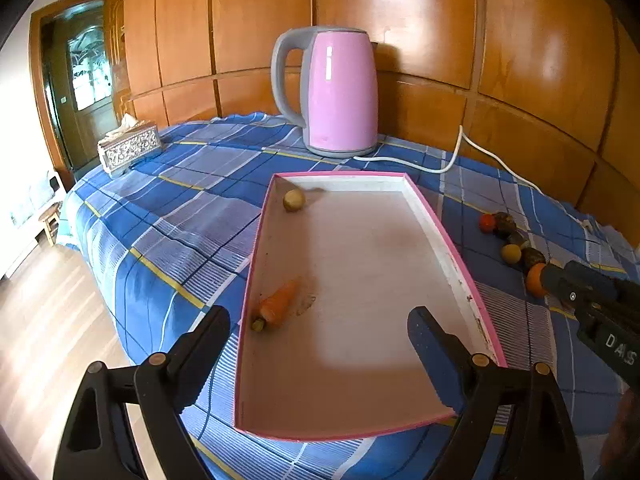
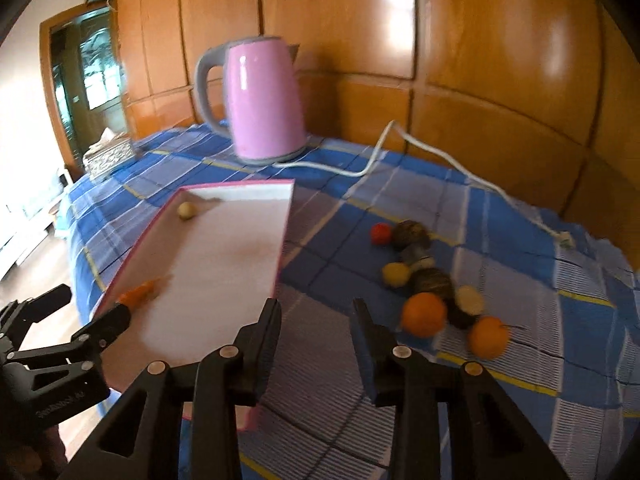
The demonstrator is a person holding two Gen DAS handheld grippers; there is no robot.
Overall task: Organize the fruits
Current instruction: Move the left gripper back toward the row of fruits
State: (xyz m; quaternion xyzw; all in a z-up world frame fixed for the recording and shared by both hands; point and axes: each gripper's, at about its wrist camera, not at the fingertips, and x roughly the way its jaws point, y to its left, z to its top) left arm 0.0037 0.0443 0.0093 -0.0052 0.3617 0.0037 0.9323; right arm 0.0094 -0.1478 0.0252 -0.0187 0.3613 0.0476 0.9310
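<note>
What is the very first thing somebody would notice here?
Probably the big pink kettle, standing at the back of the blue checked cloth by the wooden wall. Next comes the pink-edged tray in the middle, holding a carrot, and the bright fruit pile on the cloth beside it.

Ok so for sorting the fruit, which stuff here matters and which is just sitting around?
Part of the job:
- shallow pink-rimmed tray
- orange carrot and pale round fruit, both inside the tray
- loose pile of small fruits on the blue checked cloth

Just lying about:
- pink electric kettle and its white cord
- silver patterned tissue box
</note>
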